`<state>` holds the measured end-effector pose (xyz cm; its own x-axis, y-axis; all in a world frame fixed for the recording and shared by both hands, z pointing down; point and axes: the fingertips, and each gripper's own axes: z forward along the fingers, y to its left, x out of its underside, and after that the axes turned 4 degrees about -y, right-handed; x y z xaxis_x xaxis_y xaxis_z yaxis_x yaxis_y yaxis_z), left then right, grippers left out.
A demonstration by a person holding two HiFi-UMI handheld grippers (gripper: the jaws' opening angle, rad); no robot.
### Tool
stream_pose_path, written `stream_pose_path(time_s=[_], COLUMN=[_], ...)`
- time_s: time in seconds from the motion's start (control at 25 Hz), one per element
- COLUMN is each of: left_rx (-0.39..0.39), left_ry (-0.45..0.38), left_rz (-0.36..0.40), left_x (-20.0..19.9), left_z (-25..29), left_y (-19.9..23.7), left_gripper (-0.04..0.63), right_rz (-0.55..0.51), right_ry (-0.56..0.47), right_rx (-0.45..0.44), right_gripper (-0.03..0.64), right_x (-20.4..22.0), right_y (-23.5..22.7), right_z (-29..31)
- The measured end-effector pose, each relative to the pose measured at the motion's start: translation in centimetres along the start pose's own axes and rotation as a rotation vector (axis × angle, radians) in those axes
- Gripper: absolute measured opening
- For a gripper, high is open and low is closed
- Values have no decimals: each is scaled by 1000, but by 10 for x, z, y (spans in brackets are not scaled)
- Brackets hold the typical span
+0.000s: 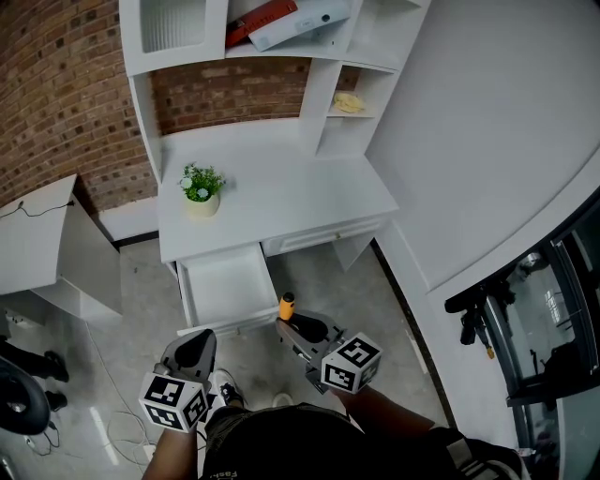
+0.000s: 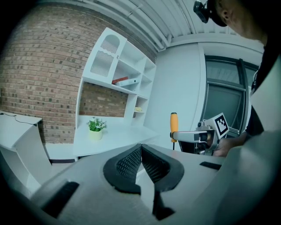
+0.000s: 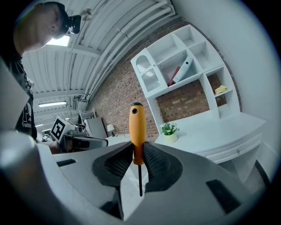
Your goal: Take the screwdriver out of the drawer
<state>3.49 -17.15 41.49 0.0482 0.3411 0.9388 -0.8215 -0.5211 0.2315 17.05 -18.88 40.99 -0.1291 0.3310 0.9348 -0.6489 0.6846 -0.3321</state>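
Holding screwdriver, right gripper; drawer open, plant beyond.

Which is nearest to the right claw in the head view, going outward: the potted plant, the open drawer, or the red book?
1. Open drawer, just ahead and left of the right claw.
2. Potted plant, on the desk, left side.
3. Red book, on the upper shelf, farthest.

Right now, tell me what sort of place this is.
Likely a home-office or study mock-up: a white desk with an open drawer, shelves holding binders, and a brick wall behind.
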Motion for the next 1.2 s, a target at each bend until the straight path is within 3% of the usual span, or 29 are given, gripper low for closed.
stream_pose_path(time_s=[1.2], left_rx=[-13], left_ry=[-11], left_rz=[3], left_x=[-5], left_z=[-10], left_y=[22], left_gripper=[18], right_rz=[-11], right_ry=[10], right_rx=[-12], right_gripper=[78], right_x=[0], right_y=[9], right_z=[22])
